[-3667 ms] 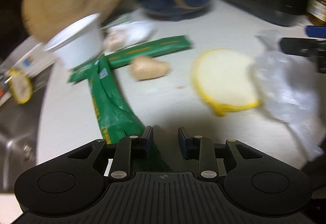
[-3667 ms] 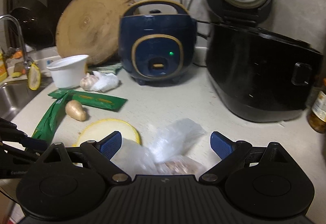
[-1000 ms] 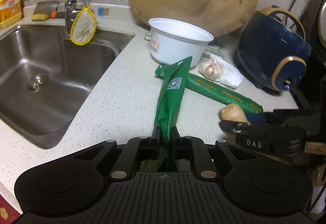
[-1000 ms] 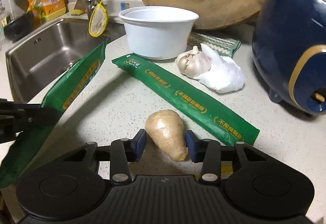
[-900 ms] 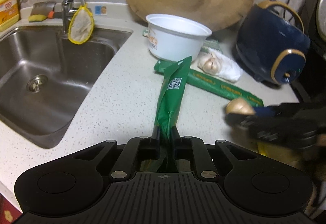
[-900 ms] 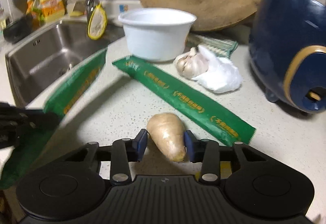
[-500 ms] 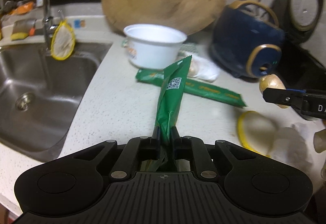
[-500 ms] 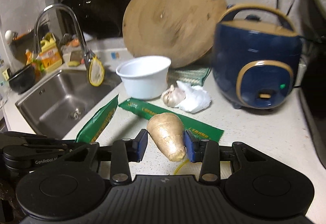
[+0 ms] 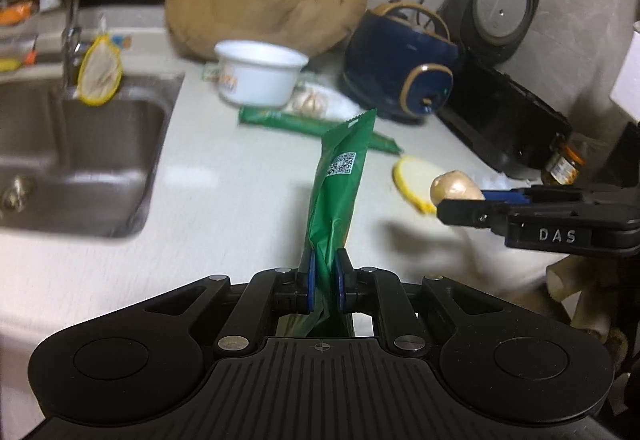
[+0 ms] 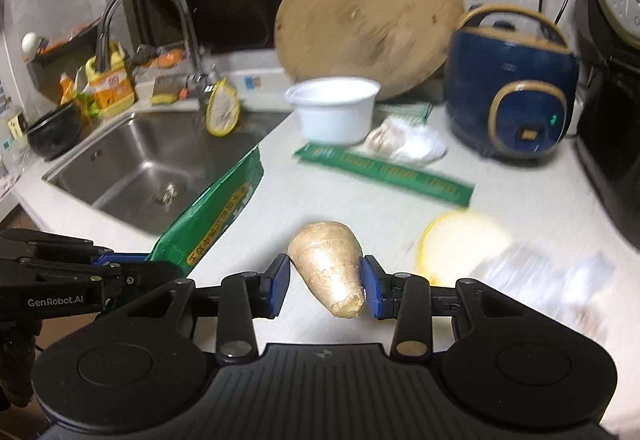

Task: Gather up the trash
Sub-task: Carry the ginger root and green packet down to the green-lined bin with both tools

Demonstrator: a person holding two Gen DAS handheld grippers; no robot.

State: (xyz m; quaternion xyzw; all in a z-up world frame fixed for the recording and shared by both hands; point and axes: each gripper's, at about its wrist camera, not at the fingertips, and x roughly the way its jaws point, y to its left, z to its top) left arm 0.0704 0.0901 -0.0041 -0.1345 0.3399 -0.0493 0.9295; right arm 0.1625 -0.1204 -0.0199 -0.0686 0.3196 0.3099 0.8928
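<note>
Left wrist view: above a pale countertop point(image 9: 224, 175) beside a steel sink point(image 9: 72, 143), the left gripper point(image 9: 323, 282) pinches a long green wrapper point(image 9: 340, 175) near its lower end, jaws almost shut on the film. The wrapper stands clear of the counter, looks light, thin and crinkly, likely slippery, and is best pinched flat near an end. A QR code shows on it; the print is too small to read. The right gripper point(image 10: 323, 282) clamps a beige root piece point(image 10: 328, 264) across its thick middle at a moderate width, also lifted; it looks firm, dense and rigid. A 2nd green wrapper point(image 10: 384, 171) lies flat by a white bowl point(image 10: 334, 113). Legible lettering: "DAS" and "GenRobot.AI" on the grippers.
</note>
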